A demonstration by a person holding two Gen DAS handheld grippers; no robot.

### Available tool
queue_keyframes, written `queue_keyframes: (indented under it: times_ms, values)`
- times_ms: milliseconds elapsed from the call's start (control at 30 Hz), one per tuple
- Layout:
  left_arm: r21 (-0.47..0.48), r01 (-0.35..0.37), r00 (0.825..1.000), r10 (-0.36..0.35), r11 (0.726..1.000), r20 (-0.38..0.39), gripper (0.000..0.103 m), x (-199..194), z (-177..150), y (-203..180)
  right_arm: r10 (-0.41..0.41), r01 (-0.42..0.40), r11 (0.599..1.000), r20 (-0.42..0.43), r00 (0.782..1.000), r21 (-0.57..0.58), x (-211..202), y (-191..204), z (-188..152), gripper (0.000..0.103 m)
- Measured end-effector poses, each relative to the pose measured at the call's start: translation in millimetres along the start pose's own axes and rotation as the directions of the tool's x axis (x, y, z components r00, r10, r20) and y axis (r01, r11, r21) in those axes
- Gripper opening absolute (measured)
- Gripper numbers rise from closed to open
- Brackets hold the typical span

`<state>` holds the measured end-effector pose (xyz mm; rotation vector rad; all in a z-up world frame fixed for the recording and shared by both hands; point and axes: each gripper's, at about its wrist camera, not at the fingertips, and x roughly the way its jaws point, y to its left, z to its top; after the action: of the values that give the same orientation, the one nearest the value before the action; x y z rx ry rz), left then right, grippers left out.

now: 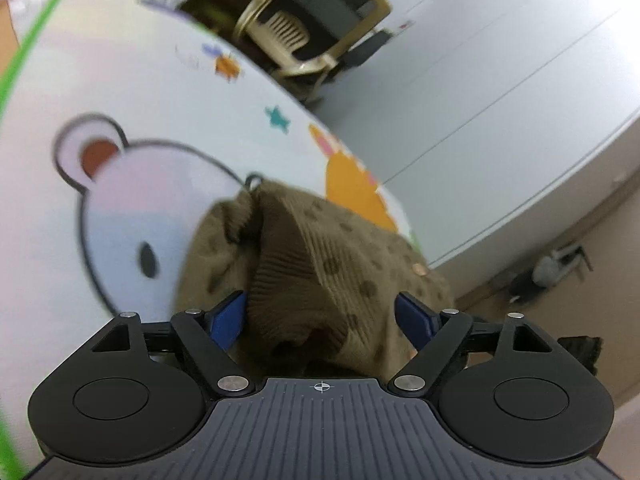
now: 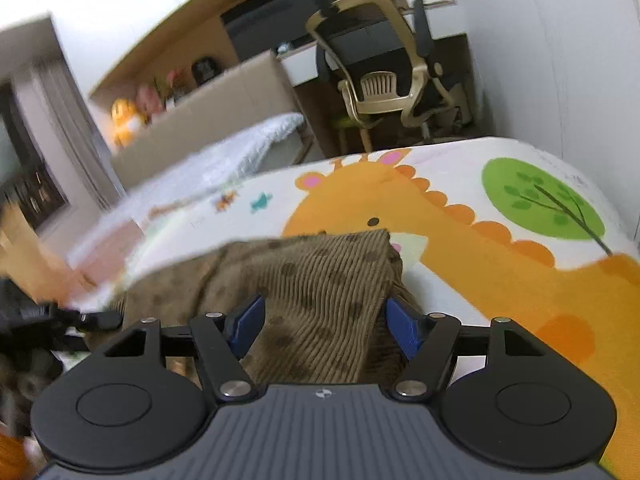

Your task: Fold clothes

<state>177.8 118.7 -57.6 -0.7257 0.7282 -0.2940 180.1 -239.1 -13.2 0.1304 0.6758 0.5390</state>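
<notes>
Left wrist view: my left hand-held gripper (image 1: 320,316) is released, blue pads apart, the brown dotted corduroy garment (image 1: 320,248) bunched between them at lower centre on the cartoon mat (image 1: 168,100). Right wrist view: my right hand-held gripper (image 2: 324,322) is likewise released, the garment (image 2: 312,280) lying between its pads.

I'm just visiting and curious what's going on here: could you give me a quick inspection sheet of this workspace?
Surface: cartoon-print play mat with a bear, a giraffe and a tree.
Job's things: brown dotted corduroy garment, rumpled on the mat.
Clutter: nothing seen on the mat besides the garment.
Grippers: left gripper and right gripper both have their jaws open, cloth lying between them, pads not pressing.
Cables: nothing seen.
Surroundings: office chair, white bedding, white wall panels.
</notes>
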Motion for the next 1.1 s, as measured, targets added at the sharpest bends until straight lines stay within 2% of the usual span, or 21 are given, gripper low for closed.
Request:
queue_keyframes:
  times_ms: [67,133,233,333,433,533,700,900,1100]
  values:
    - [0.062,-0.056,0.998,0.056,0.997,0.003,0.053,13,-1,-9,-0.062,0.056,0.992,-0.046,0.997,-0.114,9,12,-8,0.069]
    - [0.158,-0.122,0.993,0.12,0.98,0.021,0.052,13,-5,-20,-0.09,0.075,0.981,-0.074,0.993,-0.179,12,14,-17,0.073]
    - [0.263,-0.207,0.978,0.205,0.942,0.036,0.055,7,-15,-28,-0.069,0.058,0.986,-0.064,0.996,-0.155,6,7,-23,0.073]
    - [0.306,-0.251,0.968,0.246,0.918,0.056,0.059,-1,-24,-31,-0.072,0.064,0.985,-0.048,0.996,-0.161,6,8,-27,0.075]
    - [0.297,-0.269,0.963,0.255,0.916,0.085,0.062,-8,-28,-35,-0.065,0.06,0.987,-0.034,0.997,-0.148,4,5,-29,0.077]
    - [0.259,-0.258,0.965,0.237,0.931,0.109,0.071,-11,-29,-35,-0.05,0.047,0.992,-0.02,0.999,-0.117,2,0,-30,0.078]
    - [0.212,-0.264,0.963,0.245,0.941,0.112,0.073,-4,-34,-26,-0.071,0.07,0.993,-0.007,0.997,-0.093,0,-3,-31,0.08]
    - [0.25,-0.272,0.96,0.244,0.929,0.138,0.08,1,-41,-27,-0.082,0.08,0.991,-0.016,0.996,-0.108,2,0,-30,0.082]
    - [0.262,-0.27,0.96,0.237,0.926,0.151,0.081,1,-45,-26,-0.084,0.082,0.991,-0.016,0.996,-0.107,1,-1,-30,0.082]
